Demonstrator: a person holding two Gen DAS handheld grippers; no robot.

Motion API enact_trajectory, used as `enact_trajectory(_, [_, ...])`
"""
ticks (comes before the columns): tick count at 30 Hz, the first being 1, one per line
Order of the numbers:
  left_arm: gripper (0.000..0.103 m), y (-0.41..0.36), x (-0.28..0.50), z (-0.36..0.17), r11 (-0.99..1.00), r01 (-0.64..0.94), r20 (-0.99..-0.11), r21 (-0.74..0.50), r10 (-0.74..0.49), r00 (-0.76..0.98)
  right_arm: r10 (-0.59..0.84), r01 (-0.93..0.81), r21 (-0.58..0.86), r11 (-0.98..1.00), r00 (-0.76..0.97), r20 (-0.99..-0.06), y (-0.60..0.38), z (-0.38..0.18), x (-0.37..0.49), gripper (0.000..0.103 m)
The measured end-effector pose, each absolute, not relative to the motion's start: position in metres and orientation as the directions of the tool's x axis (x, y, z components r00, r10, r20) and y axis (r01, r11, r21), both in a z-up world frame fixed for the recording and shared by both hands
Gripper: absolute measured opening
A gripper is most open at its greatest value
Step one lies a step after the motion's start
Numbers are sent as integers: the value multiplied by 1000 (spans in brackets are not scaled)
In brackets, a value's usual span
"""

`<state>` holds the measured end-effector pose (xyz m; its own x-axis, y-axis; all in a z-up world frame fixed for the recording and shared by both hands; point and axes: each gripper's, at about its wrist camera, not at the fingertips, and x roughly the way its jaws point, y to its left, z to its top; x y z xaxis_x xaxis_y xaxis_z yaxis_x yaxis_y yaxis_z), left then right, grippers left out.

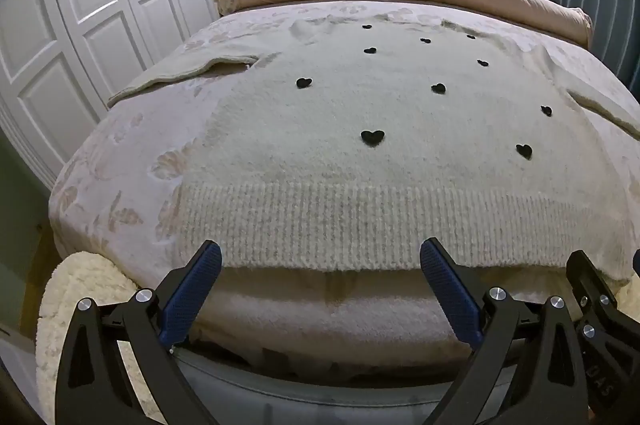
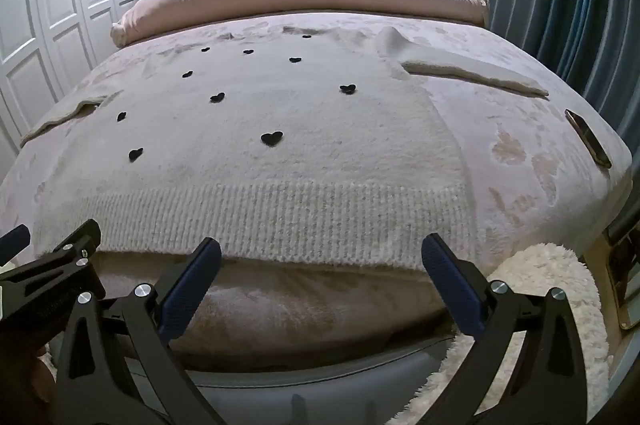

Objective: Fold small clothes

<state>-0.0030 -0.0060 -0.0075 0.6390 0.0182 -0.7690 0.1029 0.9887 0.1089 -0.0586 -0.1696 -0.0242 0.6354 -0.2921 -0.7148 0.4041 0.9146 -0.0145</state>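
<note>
Left wrist view showed the cream sweater point(image 1: 360, 113) lying flat on the bed point(image 1: 120, 161), hem nearest; the left gripper point(image 1: 320, 257) and right gripper point(image 2: 320, 257) both gaped wide, empty.

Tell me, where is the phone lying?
In the right wrist view, the phone lies near the bed's right edge, right of the sweater, below its sleeve.

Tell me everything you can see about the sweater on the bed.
The cream sweater looks like a fuzzy knit, with small black hearts scattered over it and a ribbed hem nearest the cameras. It lies flat and unfolded on the pale patterned blanket, both sleeves spread sideways, its hem at the bed's foot edge. Nothing else touches it.
</note>
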Motion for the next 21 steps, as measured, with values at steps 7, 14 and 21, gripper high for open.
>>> enact_trajectory(7, [98, -9, -5, -13, 987, 116, -772, 112, 13, 636, -286, 394, -19, 919, 634, -719, -169, -26, -57, 98])
enact_trajectory(14, [98, -12, -7, -15, 986, 121, -773, 116, 13, 634, -284, 394, -16, 919, 633, -720, -168, -27, -56, 98])
enact_trajectory(21, [98, -13, -8, -15, 986, 119, -773, 117, 16, 634, -283, 394, -16, 919, 631, -722, -168, -28, -55, 98])
